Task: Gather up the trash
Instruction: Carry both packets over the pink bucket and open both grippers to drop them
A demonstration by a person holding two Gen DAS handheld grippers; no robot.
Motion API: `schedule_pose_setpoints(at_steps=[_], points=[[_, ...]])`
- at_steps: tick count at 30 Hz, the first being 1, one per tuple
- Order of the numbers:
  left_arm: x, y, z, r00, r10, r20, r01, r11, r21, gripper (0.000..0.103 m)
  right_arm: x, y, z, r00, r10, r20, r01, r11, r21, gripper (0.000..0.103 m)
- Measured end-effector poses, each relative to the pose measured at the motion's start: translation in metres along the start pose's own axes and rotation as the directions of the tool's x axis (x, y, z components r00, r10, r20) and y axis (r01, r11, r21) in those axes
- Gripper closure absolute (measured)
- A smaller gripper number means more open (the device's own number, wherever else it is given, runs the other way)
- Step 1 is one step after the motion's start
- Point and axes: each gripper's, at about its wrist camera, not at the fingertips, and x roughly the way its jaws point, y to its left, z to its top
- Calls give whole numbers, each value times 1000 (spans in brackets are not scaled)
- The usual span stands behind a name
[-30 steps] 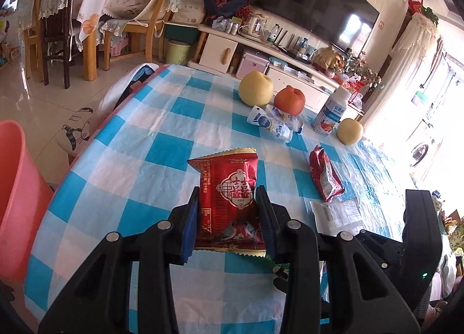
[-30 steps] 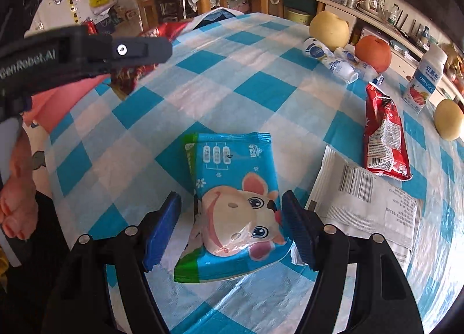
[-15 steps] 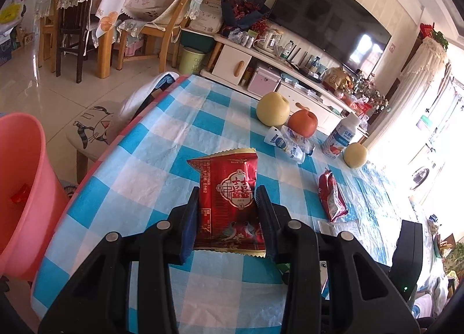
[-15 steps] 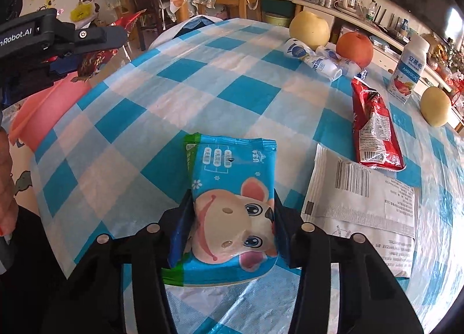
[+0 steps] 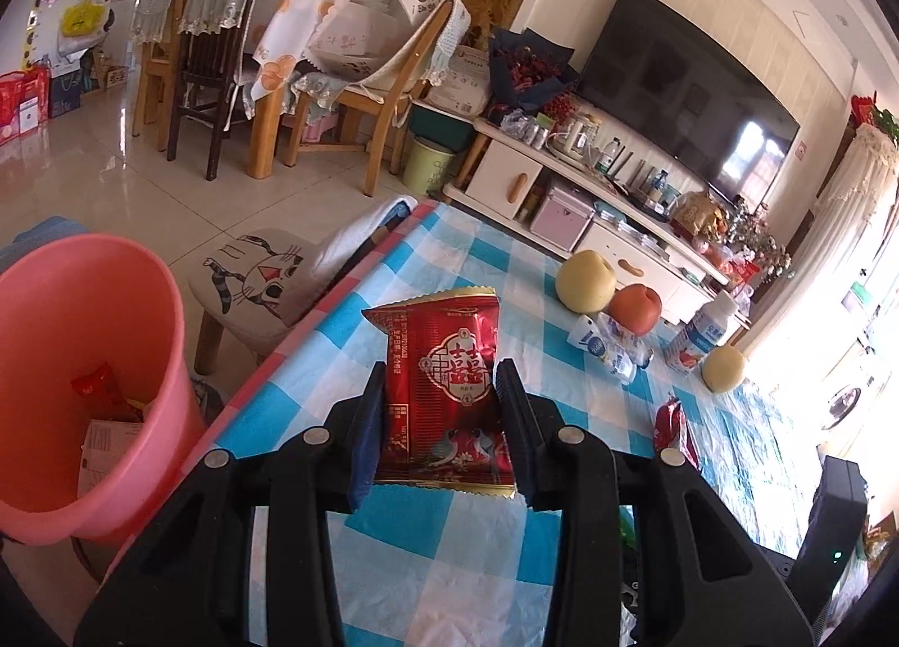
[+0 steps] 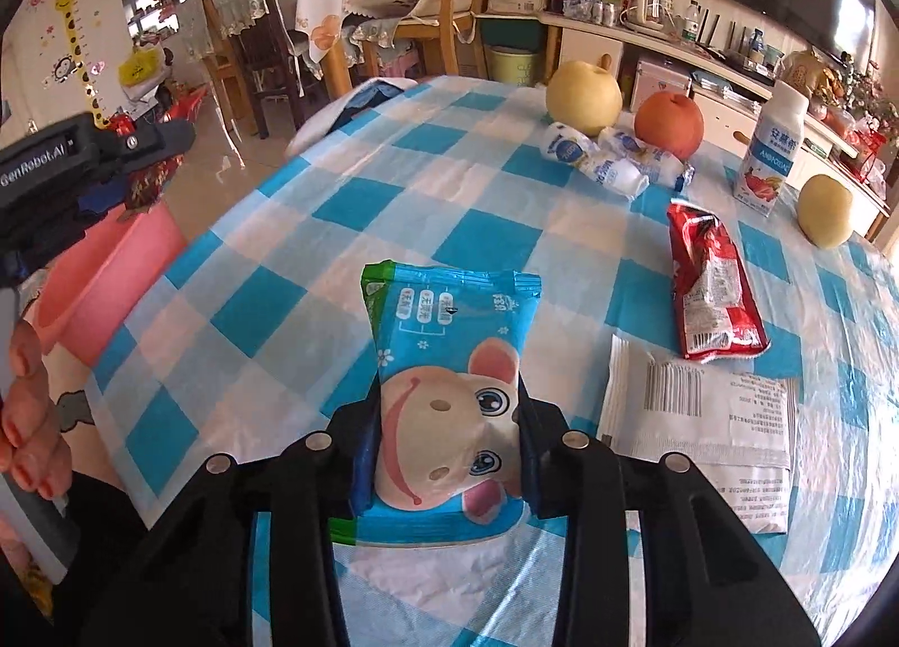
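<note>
Trash already sits in your pink bucket (image 5: 84,366), lower left. Your left gripper (image 5: 441,422) clamps the red packet (image 5: 444,394), your right gripper (image 6: 446,444) the blue packet (image 6: 449,366); another red wrapper (image 6: 711,281) and paper (image 6: 702,411) remain at right.

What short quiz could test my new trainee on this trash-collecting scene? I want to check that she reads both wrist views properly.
1. True or false: the left tongs are shut on a red snack packet.
2. What do the right tongs hold?
A. barcoded paper
B. blue cartoon-face packet
C. yogurt bottle
3. Fill in: the pink bucket beside the table already holds ____.

Key: 1 true. 2 B, the blue cartoon-face packet. 3 some trash, a red wrapper and paper.
</note>
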Motion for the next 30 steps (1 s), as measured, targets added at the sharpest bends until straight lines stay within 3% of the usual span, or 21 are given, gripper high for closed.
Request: schedule_pose_setpoints(at_steps=[7, 11, 16, 18, 24, 27, 28, 30], points=[[-16, 42, 15, 991, 113, 69, -104, 986, -129, 63, -17, 45, 33, 988, 144, 50, -144, 990, -10, 63], [-29, 77, 24, 967, 223, 121, -188, 950, -248, 63, -18, 83, 55, 966, 254, 57, -253, 967, -21, 63], [-39, 125, 28, 942, 317, 111, -245, 875, -418, 63, -16, 138, 85, 927, 371, 50, -368, 928, -60, 63], [-44, 147, 26, 931, 353, 93, -262, 825, -501, 63, -16, 160, 95, 915, 400, 47, -396, 915, -83, 63], [-48, 186, 22, 921, 387, 44, -279, 734, -619, 62, -3, 218, 122, 882, 471, 31, -464, 877, -123, 63], [-48, 196, 20, 912, 410, 26, -296, 699, -651, 51, 10, 235, 130, 872, 489, 22, -484, 867, -120, 62], [-49, 199, 19, 905, 425, 20, -307, 686, -660, 42, 15, 241, 132, 872, 490, 16, -485, 866, -120, 61], [-50, 203, 18, 896, 443, 19, -315, 666, -677, 36, 24, 249, 134, 876, 481, 8, -477, 871, -119, 58]])
